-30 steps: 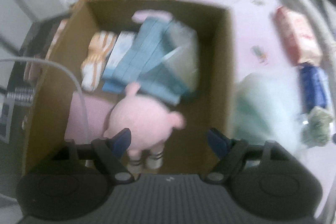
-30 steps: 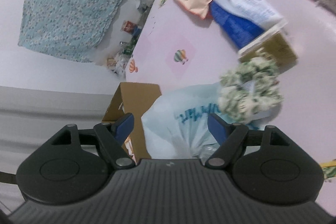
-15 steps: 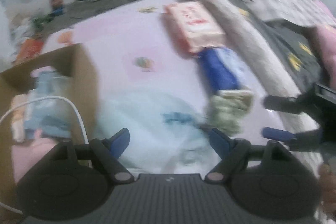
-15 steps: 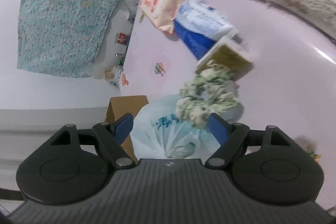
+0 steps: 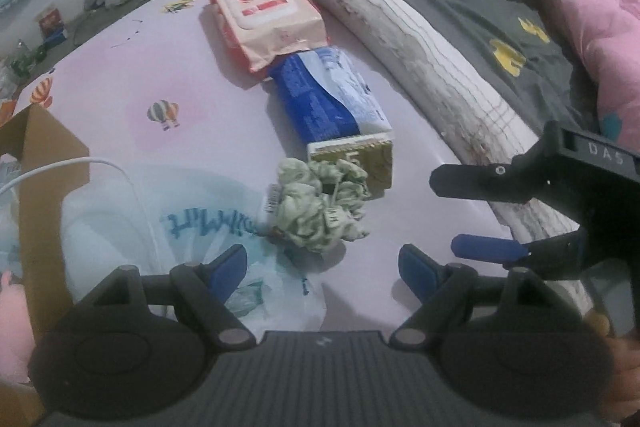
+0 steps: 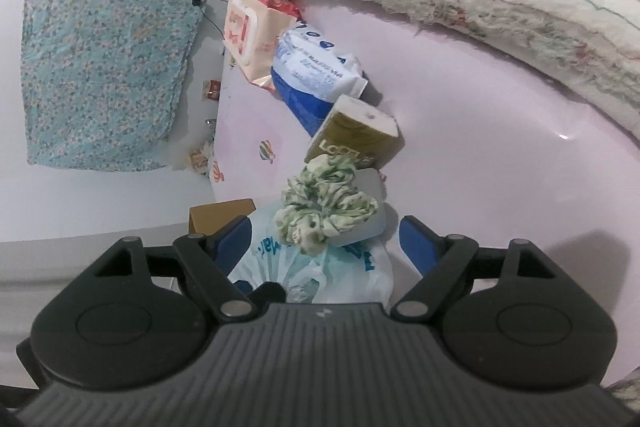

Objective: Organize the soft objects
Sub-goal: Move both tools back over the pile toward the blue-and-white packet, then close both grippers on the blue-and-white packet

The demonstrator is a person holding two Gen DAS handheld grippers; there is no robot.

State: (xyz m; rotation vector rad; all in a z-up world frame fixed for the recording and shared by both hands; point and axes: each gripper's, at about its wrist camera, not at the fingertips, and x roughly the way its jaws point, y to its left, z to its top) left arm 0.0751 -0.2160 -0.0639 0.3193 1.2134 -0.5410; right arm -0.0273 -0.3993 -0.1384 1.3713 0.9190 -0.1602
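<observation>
both tools (image 5: 322,269) (image 6: 324,241) spread, empty | scrunchie (image 5: 320,203) – touching bag (image 5: 168,227), gold pack (image 5: 360,157)

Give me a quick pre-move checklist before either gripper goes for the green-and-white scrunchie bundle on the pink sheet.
1. left gripper open and empty: ok.
2. right gripper open, nothing pinched: ok.
3. scrunchie bundle uncovered on top: ok.
4. Bundle free of neighbours: not ok; it overlaps the white plastic bag and lies against the gold tissue pack.
5. Grippers clear of each other: not ok; both face the bundle, and the right one's blue pad sits beside the left one's.
6. Room in the cardboard box: cannot tell; only its corner shows.
</observation>
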